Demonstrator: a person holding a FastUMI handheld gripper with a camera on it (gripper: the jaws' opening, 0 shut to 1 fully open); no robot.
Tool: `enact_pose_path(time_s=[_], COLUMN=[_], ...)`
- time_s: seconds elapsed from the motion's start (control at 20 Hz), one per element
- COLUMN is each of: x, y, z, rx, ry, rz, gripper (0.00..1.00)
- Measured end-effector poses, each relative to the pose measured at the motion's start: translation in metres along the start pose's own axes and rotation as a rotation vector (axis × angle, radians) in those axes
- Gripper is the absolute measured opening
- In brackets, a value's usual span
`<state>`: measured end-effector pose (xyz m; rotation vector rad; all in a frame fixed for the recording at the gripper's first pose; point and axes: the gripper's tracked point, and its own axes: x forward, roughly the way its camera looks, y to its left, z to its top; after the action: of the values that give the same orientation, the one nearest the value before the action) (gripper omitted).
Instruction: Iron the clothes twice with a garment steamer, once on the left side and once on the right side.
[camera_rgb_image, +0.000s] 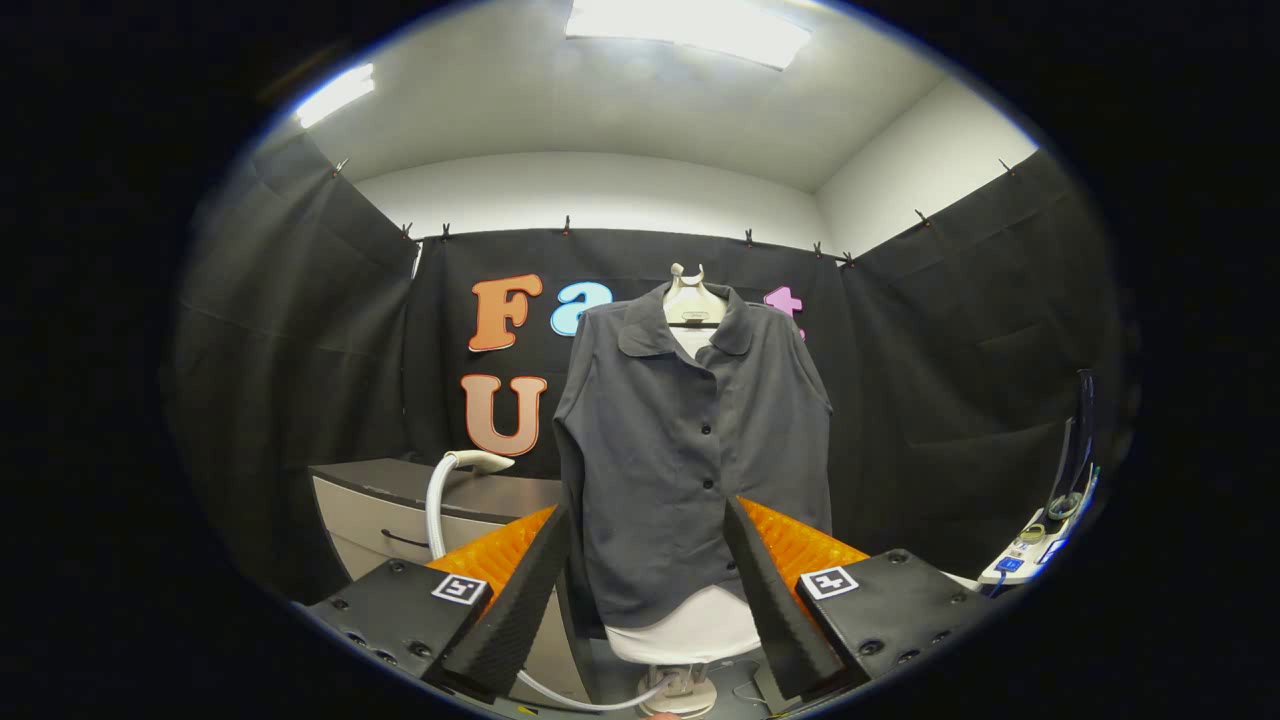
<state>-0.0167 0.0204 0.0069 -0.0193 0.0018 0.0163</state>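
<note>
One dark grey shirt (690, 450), buttoned, hanging beyond the gripper's (648, 590) spread, empty jaws.

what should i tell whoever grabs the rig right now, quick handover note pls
Gripper: open, holding nothing, fingers spread either side of the shirt's lower part, which hangs beyond them.
Grey shirt: buttoned, on a mannequin stand straight ahead.
Steamer head: resting on the cabinet to the left of the shirt, its white hose running down from it toward the stand's foot.
Done: nothing visible yet; the steamer is not picked up.
Left: take the steamer head, pass it down the shirt's left side, then its right side.
</note>
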Motion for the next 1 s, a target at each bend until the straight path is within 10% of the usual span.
enact_pose_path(time_s=[1.0], x=[0.098], y=[0.109], z=[0.069], rx=[0.073], ry=[-0.113], rz=[0.227], gripper=[0.98])
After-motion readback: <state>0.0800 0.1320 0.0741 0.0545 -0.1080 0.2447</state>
